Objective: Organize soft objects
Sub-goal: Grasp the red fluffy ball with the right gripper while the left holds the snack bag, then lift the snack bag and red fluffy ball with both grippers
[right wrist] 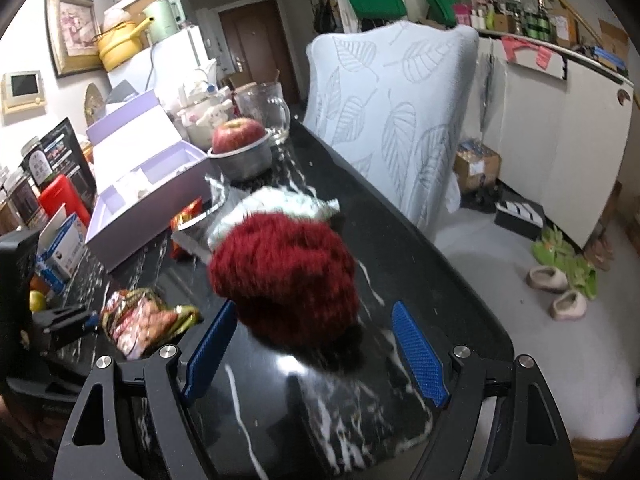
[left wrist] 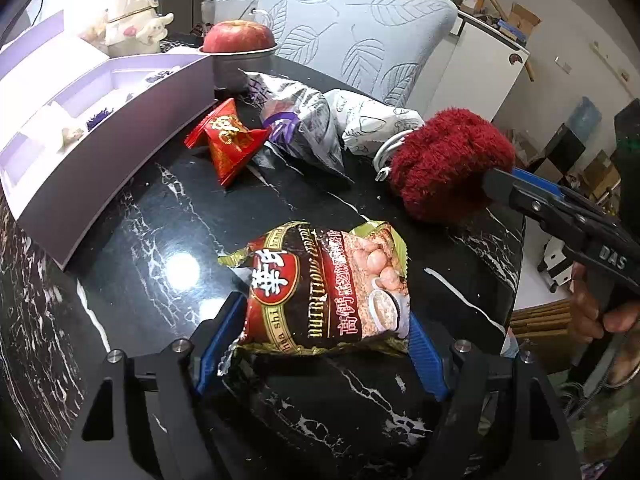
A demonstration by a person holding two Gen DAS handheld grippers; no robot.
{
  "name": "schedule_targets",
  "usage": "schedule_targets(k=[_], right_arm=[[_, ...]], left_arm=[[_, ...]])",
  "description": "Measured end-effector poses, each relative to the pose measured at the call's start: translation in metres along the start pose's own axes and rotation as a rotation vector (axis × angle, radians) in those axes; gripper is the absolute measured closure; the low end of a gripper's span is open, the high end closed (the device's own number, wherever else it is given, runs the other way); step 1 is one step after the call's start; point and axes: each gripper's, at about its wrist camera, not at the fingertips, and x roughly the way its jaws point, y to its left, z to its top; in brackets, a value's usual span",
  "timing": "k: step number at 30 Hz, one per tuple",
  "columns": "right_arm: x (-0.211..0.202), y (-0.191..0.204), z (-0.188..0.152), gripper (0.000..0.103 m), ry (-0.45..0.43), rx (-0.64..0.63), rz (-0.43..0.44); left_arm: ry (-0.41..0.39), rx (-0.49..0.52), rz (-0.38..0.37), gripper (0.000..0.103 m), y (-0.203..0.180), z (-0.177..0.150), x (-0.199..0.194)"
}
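A brown and red cereal snack bag lies on the black marble table between the two blue fingers of my left gripper, which is open around it; it also shows in the right wrist view. A fluffy dark red soft ball sits on the table just ahead of my right gripper, which is open with its fingers on either side of the ball's near end. The ball and the right gripper's arm also show in the left wrist view.
A red packet, a silver-purple bag and a white printed bag lie behind. An open lilac box stands at left. An apple sits in a metal bowl. A leaf-patterned chair back borders the table's far edge.
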Motion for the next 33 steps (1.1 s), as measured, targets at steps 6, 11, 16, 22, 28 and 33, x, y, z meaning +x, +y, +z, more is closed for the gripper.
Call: schedule_targets(k=[6, 11, 16, 22, 28, 33], right_arm=[[0.009, 0.001, 0.001, 0.065, 0.023, 0.001, 0.036], [0.003, 0.006, -0.012, 0.081, 0.043, -0.01, 0.066], [-0.004, 0.011, -0.026, 0.083, 0.071, 0.024, 0.136], [-0.012, 0.027, -0.042, 0.083, 0.108, 0.028, 0.2], [-0.018, 0.041, -0.052, 0.083, 0.141, 0.004, 0.243], [-0.019, 0.053, -0.059, 0.083, 0.172, -0.029, 0.28]], left_arm=[[-0.002, -0.031, -0.01, 0.027, 0.005, -0.003, -0.006], [-0.004, -0.046, -0.014, 0.027, 0.01, -0.006, -0.01], [-0.021, -0.056, -0.012, 0.027, 0.014, -0.013, -0.02], [-0.042, -0.075, -0.004, 0.027, 0.016, -0.024, -0.034], [-0.04, -0.102, 0.0, 0.027, 0.022, -0.037, -0.044], [-0.033, -0.122, 0.009, 0.027, 0.026, -0.051, -0.054]])
